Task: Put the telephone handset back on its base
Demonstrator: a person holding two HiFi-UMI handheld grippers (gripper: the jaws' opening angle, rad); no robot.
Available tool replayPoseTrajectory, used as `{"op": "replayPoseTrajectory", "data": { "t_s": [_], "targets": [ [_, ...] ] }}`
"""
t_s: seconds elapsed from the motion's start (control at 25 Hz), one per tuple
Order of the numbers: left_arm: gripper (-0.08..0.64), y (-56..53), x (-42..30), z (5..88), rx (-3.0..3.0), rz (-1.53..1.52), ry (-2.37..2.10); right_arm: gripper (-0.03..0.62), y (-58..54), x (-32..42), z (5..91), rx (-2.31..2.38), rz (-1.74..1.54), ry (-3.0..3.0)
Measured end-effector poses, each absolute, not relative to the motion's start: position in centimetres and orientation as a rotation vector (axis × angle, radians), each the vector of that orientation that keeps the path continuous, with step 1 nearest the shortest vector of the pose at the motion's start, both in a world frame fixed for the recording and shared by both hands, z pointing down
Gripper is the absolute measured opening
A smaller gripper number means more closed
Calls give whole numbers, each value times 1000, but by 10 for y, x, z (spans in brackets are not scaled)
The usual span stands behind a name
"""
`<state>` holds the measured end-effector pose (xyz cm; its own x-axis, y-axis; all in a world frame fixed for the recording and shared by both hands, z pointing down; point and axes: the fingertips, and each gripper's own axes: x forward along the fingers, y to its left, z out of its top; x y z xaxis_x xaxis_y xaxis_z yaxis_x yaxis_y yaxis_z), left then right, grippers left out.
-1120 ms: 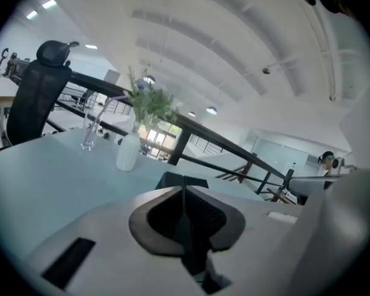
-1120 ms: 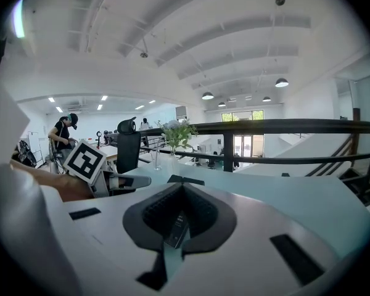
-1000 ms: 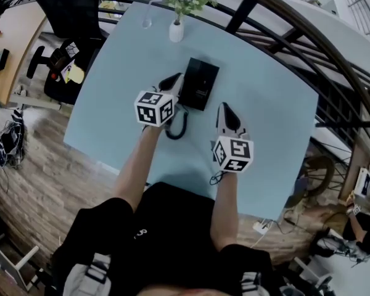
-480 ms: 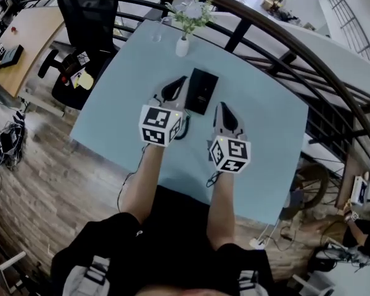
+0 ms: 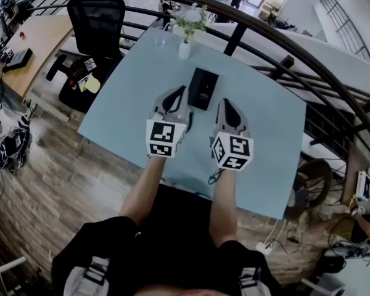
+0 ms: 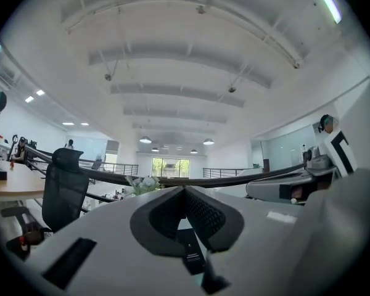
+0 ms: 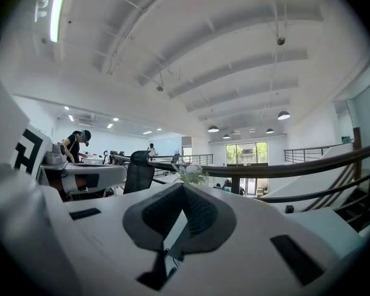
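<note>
The black telephone (image 5: 203,87) lies on the light blue table (image 5: 271,134), just beyond both grippers. From the head view I cannot tell the handset apart from the base, and the cord is hidden. My left gripper (image 5: 180,91) hovers by the telephone's near left corner with its jaws shut and empty. In the left gripper view the left gripper (image 6: 185,193) shows part of the dark telephone (image 6: 191,251) below its tips. My right gripper (image 5: 224,102), seen again as the right gripper (image 7: 183,189), is shut on nothing to the right of the telephone, with a dark cord (image 7: 163,271) low between its jaws.
A white vase with flowers (image 5: 185,42) stands at the table's far edge beside a glass (image 5: 160,41). A curved dark railing (image 5: 277,60) runs behind the table. A black office chair (image 5: 98,17) stands at the far left, over wooden flooring.
The left gripper has drawn back toward me and now covers the coiled cord seen earlier. The head view has pulled back, showing more of the table. The right gripper has barely shifted.
</note>
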<state>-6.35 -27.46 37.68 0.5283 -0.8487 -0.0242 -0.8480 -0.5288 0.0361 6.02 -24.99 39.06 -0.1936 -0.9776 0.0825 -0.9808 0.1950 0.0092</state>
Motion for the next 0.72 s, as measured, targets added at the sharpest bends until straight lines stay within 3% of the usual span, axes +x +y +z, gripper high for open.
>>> {"op": "replayPoseTrajectory", "data": {
  "t_s": [0.72],
  "targets": [
    [0, -239, -42, 375, 2793, -23, -1419, -6, -220, 64, 380, 1961, 29, -2369]
  ]
}}
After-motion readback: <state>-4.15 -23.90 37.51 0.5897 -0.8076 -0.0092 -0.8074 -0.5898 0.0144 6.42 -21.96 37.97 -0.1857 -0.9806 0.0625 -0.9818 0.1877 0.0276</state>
